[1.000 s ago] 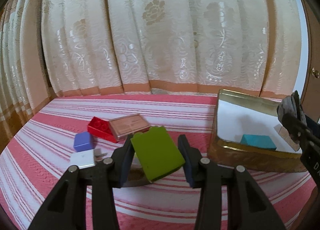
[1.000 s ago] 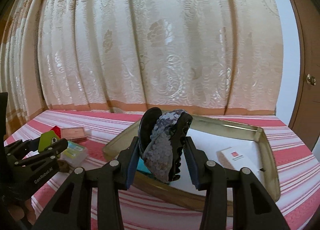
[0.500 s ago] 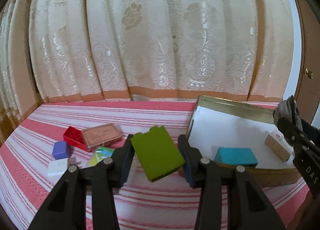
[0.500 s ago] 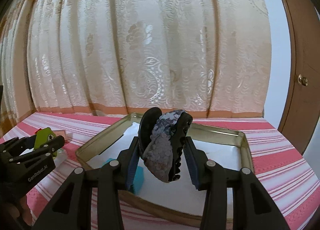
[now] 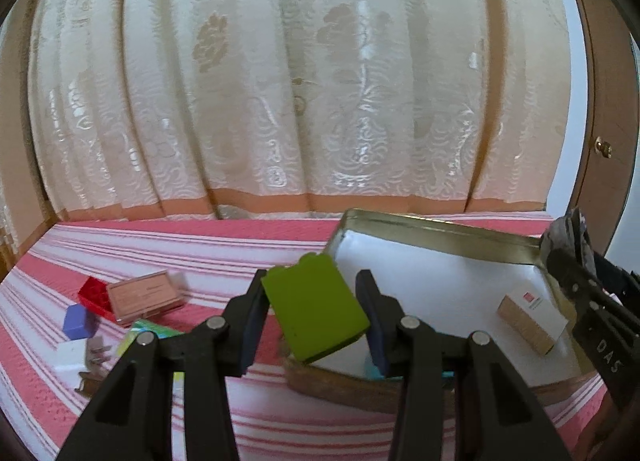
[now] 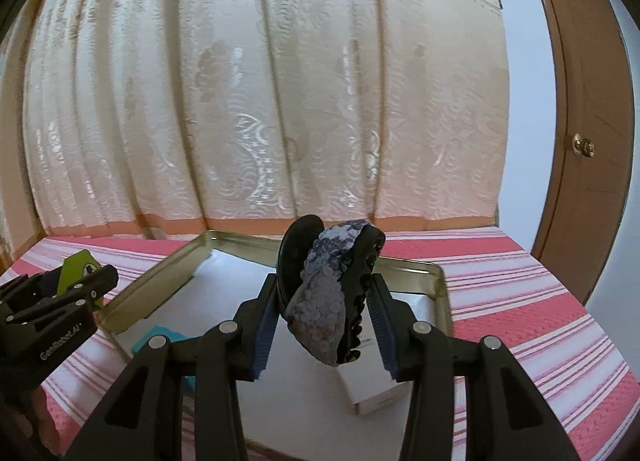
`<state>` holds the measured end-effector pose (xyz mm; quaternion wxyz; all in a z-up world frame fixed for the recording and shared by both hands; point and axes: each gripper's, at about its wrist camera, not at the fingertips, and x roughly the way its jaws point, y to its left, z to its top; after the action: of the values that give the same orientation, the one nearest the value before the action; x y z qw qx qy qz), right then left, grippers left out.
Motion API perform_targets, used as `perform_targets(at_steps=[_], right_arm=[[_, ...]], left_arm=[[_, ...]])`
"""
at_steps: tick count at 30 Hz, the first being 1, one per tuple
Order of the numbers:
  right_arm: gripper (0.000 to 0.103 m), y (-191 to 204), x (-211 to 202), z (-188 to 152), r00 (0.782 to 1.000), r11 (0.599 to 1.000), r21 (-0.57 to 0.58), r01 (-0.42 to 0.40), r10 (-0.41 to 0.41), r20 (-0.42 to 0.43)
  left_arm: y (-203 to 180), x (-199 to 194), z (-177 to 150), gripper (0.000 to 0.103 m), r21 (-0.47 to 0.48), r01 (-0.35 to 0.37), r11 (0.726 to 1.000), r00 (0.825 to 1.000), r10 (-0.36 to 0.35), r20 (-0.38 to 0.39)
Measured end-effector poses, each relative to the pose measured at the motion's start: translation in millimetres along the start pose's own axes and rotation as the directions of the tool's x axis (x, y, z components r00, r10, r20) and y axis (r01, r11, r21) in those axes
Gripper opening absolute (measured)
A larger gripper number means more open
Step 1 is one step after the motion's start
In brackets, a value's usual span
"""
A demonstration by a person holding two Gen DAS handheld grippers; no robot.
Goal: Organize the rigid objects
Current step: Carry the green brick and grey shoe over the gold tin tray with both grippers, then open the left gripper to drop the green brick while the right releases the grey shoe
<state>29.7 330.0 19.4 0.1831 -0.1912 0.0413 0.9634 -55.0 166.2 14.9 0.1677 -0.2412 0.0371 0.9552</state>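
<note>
My left gripper (image 5: pixel 311 289) is shut on a lime green block (image 5: pixel 316 313), tilted and held over the near left corner of a gold tin tray (image 5: pixel 432 237). My right gripper (image 6: pixel 325 285) is shut on a grey sequined hair clip with black teeth (image 6: pixel 320 317), above the tray's white floor (image 6: pixel 224 293). A teal block (image 6: pixel 160 337) and a white and tan box (image 5: pixel 532 317) lie inside the tray. The left wrist view shows the right gripper (image 5: pixel 576 261) at its right edge. The right wrist view shows the left gripper (image 6: pixel 80 281) at its left edge.
On the pink striped cloth left of the tray lie a red brick (image 5: pixel 90 293), a pink case (image 5: pixel 146 295), a blue block (image 5: pixel 78 321), a white plug (image 5: pixel 76 353) and a green packet (image 5: pixel 140 335). A cream curtain (image 5: pixel 300 101) hangs behind, a wooden door (image 6: pixel 580 141) at right.
Both grippers have moved right with their loads. The green block, earlier left of the tray, now hangs over its near corner. The hair clip has gone further over the tray.
</note>
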Motion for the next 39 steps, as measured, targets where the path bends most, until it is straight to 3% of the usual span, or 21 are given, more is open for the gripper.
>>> perform_targets(at_steps=[16, 26, 39], right_arm=[[0.047, -32.0, 28.7, -0.3, 0.99, 0.994, 0.029, 0.106, -0.102, -0.097], [0.047, -28.6, 40.0, -5.6, 0.983, 0.995, 0.016, 0.102, -0.098, -0.154], [0.047, -25.9, 43.8, -8.0, 0.98, 0.995, 0.014, 0.094, -0.09, -0.179]], left_arm=[[-57.1, 28.0, 9.0, 0.043, 0.048, 0.067, 0.997, 0.997, -0.066, -0.036], [-77.3, 44.0, 3.6, 0.043, 0.107, 0.041, 0.993, 0.996, -0.032, -0.079], [-76.2, 53.7, 0.8, 0.043, 0.104, 0.016, 0.994, 0.991, -0.002, -0.134]])
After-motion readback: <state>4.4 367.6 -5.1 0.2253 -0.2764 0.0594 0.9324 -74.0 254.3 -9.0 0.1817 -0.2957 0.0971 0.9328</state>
